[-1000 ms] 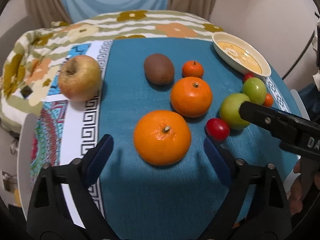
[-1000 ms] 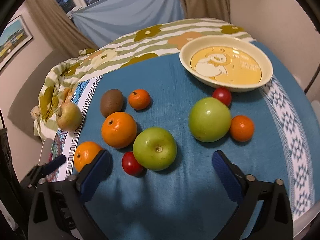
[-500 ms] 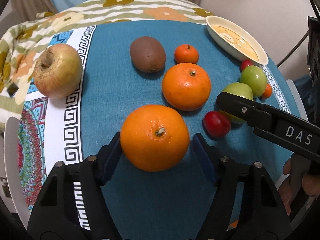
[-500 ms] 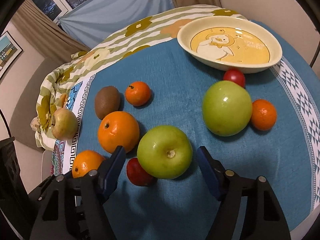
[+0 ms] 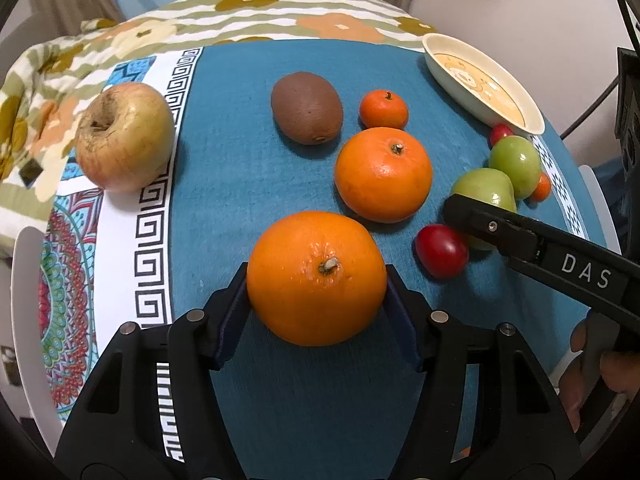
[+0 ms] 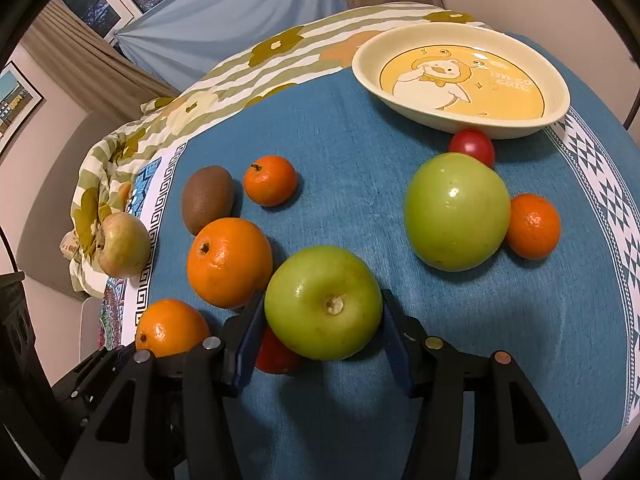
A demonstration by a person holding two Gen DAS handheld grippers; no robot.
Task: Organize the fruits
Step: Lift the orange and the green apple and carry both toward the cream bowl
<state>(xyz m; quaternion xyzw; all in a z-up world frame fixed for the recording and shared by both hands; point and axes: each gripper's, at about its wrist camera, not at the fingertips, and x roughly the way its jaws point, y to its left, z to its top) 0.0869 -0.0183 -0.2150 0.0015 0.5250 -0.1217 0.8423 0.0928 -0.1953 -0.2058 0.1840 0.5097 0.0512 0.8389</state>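
Now my left gripper (image 5: 316, 296) has just closed on the orange (image 5: 316, 278) at lower centre, my right gripper (image 6: 322, 322) likewise on the apple (image 6: 324, 302), bowl (image 6: 556, 114) upper right.

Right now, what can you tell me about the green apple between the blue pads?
The green apple is round, smooth and shiny, yellow-green, its short brown stem facing the camera. It sits on the blue cloth. The right gripper has just been closing, and its blue pads now press both sides. A red tomato peeks out, tucked against its lower left.
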